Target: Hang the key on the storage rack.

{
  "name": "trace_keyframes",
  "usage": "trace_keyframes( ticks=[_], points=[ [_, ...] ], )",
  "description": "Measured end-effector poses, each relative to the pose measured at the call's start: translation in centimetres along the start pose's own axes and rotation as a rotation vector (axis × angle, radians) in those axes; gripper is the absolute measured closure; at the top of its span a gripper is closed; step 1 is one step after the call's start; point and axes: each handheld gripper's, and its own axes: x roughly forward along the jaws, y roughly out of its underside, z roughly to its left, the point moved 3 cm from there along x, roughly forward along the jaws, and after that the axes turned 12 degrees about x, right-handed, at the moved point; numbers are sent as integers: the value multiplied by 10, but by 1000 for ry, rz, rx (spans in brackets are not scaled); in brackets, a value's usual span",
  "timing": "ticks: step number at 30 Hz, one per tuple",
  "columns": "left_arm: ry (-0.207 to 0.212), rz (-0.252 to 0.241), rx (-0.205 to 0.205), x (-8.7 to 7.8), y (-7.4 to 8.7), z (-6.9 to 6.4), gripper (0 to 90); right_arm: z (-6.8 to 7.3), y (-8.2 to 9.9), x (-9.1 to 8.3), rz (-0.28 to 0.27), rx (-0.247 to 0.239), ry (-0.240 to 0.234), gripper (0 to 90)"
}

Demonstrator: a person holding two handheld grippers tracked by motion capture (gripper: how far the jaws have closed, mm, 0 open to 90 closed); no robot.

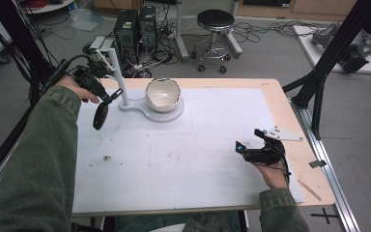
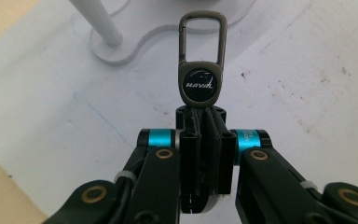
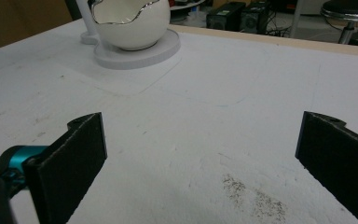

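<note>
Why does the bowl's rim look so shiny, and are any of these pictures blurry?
Right gripper view: the white bowl has a metallic rim that catches the room light, and the near jaws look slightly soft. Left gripper view: the keychain held in the left gripper is sharp enough to read its logo. High view: soft overall, with the table evenly lit.

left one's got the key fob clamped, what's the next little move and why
Probably carry it toward the white post, loop end first. The left hand-held gripper is shut on the key fob, whose carabiner loop sticks out free beyond the jaws, near the stand that also holds the bowl. The right hand-held gripper rests open and apart.
</note>
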Motion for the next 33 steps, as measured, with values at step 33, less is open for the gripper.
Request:
trace_keyframes(
  ticks=[33],
  points=[
    [-142, -8, -8, -41, -30, 37, 841, 0, 1, -1, 6, 12, 4, 8]
  ],
)
